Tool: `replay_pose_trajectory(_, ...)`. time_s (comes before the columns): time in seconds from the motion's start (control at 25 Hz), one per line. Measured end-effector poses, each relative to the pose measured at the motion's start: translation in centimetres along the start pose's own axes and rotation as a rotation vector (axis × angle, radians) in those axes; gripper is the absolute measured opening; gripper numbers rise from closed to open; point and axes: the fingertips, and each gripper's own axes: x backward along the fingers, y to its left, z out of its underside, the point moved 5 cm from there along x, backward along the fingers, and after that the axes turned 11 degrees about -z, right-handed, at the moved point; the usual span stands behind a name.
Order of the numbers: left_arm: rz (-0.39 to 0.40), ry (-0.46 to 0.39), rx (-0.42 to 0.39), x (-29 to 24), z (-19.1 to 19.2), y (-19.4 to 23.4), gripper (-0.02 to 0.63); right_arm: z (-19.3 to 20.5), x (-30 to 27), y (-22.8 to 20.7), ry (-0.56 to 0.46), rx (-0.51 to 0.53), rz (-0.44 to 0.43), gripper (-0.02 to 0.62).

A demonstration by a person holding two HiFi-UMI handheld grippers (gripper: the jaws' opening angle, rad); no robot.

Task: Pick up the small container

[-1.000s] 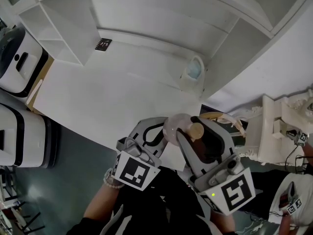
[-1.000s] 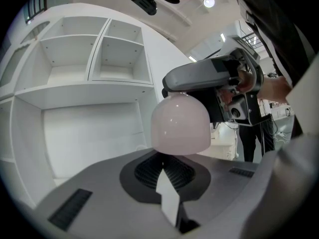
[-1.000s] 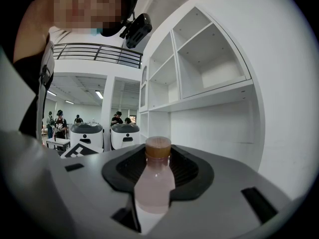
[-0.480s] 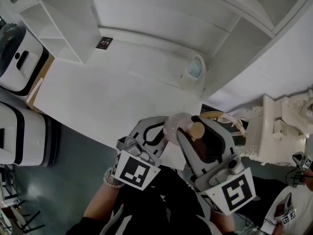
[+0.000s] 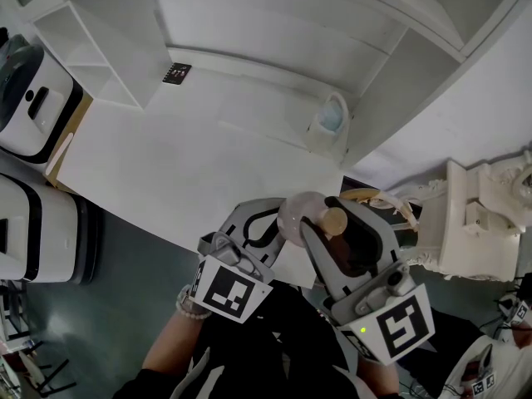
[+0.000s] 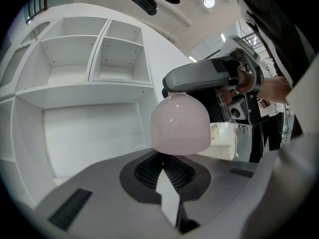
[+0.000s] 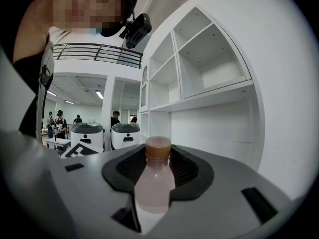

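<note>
1. The small container (image 5: 298,213), a pale pink bottle with a brown cap, sits at about 5 o'clock from the middle of the head view, close over the near edge of the white desk (image 5: 183,165).
2. The right gripper (image 5: 327,219) pinches it. A jaw presses on either side of the bottle's body, and the cap points toward 12 o'clock in the right gripper view.
3. The left gripper (image 5: 254,221) is at 8 o'clock of the container, just beside it. Its jaws are pressed together with nothing between them. The bottle's rounded base shows just past its tips.
4. A pale blue vessel (image 5: 331,121) stands on the desk at 12 o'clock of the container, well apart from it.
5. A small black card (image 5: 175,75) lies at 11 o'clock, at the back of the desk.
</note>
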Motion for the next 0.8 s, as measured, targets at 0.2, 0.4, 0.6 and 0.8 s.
replay_pose_trajectory(0.2, 0.0, 0.002, 0.002, 0.17, 0.07, -0.04, 0.002, 0.01, -0.01, 0.19, -0.001, 0.003, -0.002, 0.146)
replay_pose_trajectory(0.4, -0.001, 0.002, 0.001, 0.35, 0.11, -0.13, 0.002, 0.12, 0.08, 0.36, 0.001, 0.001, -0.002, 0.146)
replay_pose_trajectory(0.6, 0.0, 0.0, 0.001, 0.59, 0.05, -0.2, 0.002, -0.16, 0.04, 0.69, -0.011, -0.004, -0.005, 0.146)
replay_pose_trajectory(0.8, 0.003, -0.001, 0.0, 0.71, -0.03, -0.33, 0.002, -0.08, 0.27, 0.78, -0.005, 0.004, 0.001, 0.146)
